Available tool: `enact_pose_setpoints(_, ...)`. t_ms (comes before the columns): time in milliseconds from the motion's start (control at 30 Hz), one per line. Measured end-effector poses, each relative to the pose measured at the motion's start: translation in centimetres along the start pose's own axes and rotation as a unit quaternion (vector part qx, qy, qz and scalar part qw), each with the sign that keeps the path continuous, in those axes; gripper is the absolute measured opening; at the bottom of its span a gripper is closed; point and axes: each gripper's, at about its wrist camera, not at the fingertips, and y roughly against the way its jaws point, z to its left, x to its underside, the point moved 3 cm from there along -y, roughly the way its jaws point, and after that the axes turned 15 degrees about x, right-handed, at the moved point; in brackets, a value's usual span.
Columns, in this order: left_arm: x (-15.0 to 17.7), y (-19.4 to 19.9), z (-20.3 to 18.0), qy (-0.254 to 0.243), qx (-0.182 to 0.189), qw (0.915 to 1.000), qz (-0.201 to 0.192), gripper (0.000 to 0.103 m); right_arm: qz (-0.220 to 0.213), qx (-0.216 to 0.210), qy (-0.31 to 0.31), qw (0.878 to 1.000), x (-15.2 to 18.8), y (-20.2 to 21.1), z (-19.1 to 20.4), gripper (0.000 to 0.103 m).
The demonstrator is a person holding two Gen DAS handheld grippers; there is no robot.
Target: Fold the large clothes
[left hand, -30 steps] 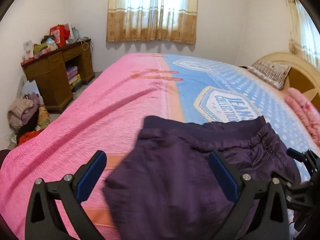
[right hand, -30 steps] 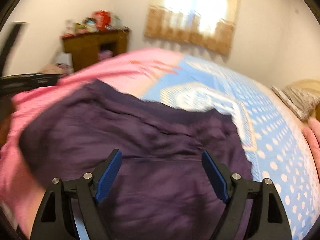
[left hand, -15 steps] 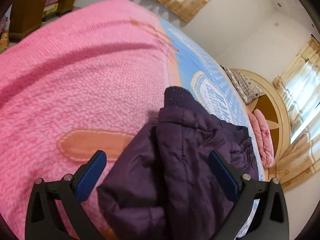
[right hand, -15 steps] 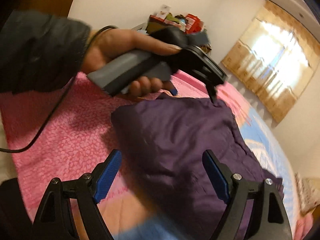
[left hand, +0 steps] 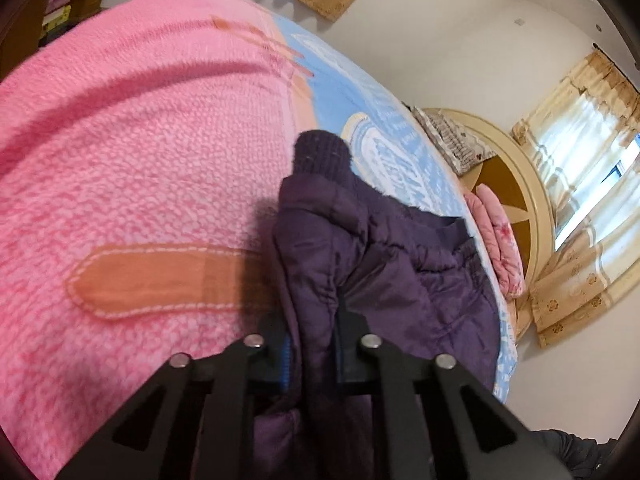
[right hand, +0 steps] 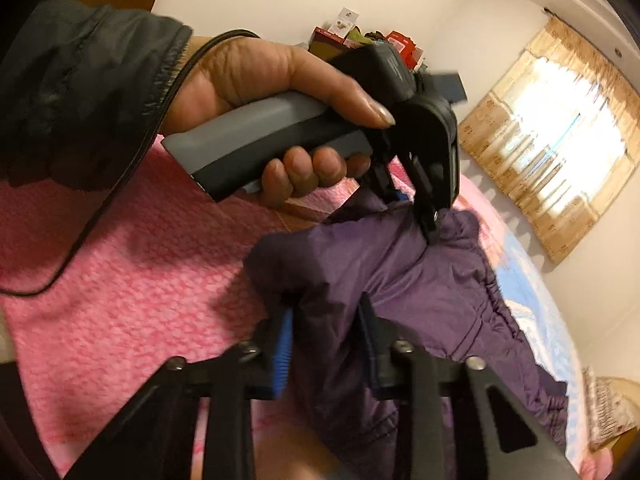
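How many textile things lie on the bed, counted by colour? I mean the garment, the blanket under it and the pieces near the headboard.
Purple: 1, the padded jacket
Pink and blue: 1, the blanket
Pink: 1, the folded quilt by the headboard
Grey patterned: 1, the pillow
Total: 4
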Motion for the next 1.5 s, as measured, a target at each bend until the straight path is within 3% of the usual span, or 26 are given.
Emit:
enact_pose_setpoints(167, 1.2, 3.7, -2.7, -0.005, -0.007, 0.9997, -0.024, 0.01, -0.033, -0.046, -0.025, 0.998, -0.4, 3.6, -0.8, 0.018)
enact_pose_setpoints(300, 1.6, 6.5, -5.5, -0.002, -0.01, 0.9988, -0.049, 0.01, -0.084, -0.099, -0.068, 0.989, -0.8, 7.3, -3.3, 0.015)
enact_pose_setpoints(433, 0.7, 7.5, -8.2, 0.004, -0.015, 0.998, -0.061, 0.01, -0.113, -0.142, -0.14, 0.973, 0.5, 9.7, -8.7, 0.013)
enact_pose_setpoints(500, -0.2, 6.8, -10.2, 0.005, -0.01, 0.998, -0.062, 0.01, -0.128, -0.142, -0.168, 0.967, 2.0, 10.8, -12.1, 0.011)
enact_pose_setpoints(667, -2.9, 1.5, -16.4, -0.032, 0.017, 0.9982, -0.049, 0.018, -0.138, -0.135, -0.252, 0.948, 7.0, 13.4, -19.9, 0.008)
enact_pose_setpoints(767, -4.6, -2.9, -19.6, -0.04, 0.04, 0.9982, -0.02, 0.022, -0.131, -0.115, -0.289, 0.941, 9.7, 12.0, -23.8, 0.008)
enact_pose_setpoints(900, -6.2, -9.3, -22.7, -0.013, 0.076, 0.9968, 0.021, 0.042, -0.102, -0.091, -0.343, 0.929, 15.9, 11.7, -26.9, 0.008)
enact_pose_setpoints(967, -6.4, -12.9, -24.3, -0.027, 0.08, 0.9957, 0.039, 0.05, -0.079, -0.095, -0.385, 0.914, 20.0, 11.0, -28.6, 0.008)
enact_pose_setpoints(1033, -6.2, -16.2, -25.3, -0.037, 0.082, 0.9946, 0.052, 0.07, -0.065, -0.102, -0.413, 0.903, 21.8, 10.5, -29.3, 0.008)
enact_pose_setpoints(1067, -5.9, -18.4, -25.6, -0.044, 0.087, 0.9935, 0.058, 0.073, -0.058, -0.102, -0.422, 0.899, 23.5, 10.5, -29.5, 0.008)
enact_pose_setpoints(1133, -5.1, -21.4, -25.4, -0.043, 0.08, 0.9936, 0.067, 0.074, -0.043, -0.113, -0.433, 0.893, 26.8, 10.6, -29.5, 0.008)
enact_pose_setpoints(1233, -3.7, -26.0, -24.6, -0.033, 0.106, 0.9906, 0.08, 0.074, -0.022, -0.134, -0.449, 0.883, 30.0, 10.7, -29.0, 0.009)
enact_pose_setpoints(1367, -1.7, -29.3, -24.0, -0.043, 0.094, 0.9916, 0.078, 0.074, -0.022, -0.111, -0.492, 0.863, 32.8, 12.1, -30.1, 0.012)
enact_pose_setpoints(1467, -1.4, -29.7, -24.5, -0.076, 0.073, 0.9929, 0.056, 0.074, -0.044, -0.091, -0.53, 0.842, 32.1, 13.3, -31.1, 0.012)
enact_pose_setpoints(1500, -1.3, -30.0, -24.5, -0.082, 0.062, 0.9936, 0.048, 0.074, -0.052, -0.094, -0.532, 0.84, 30.3, 13.8, -30.6, 0.012)
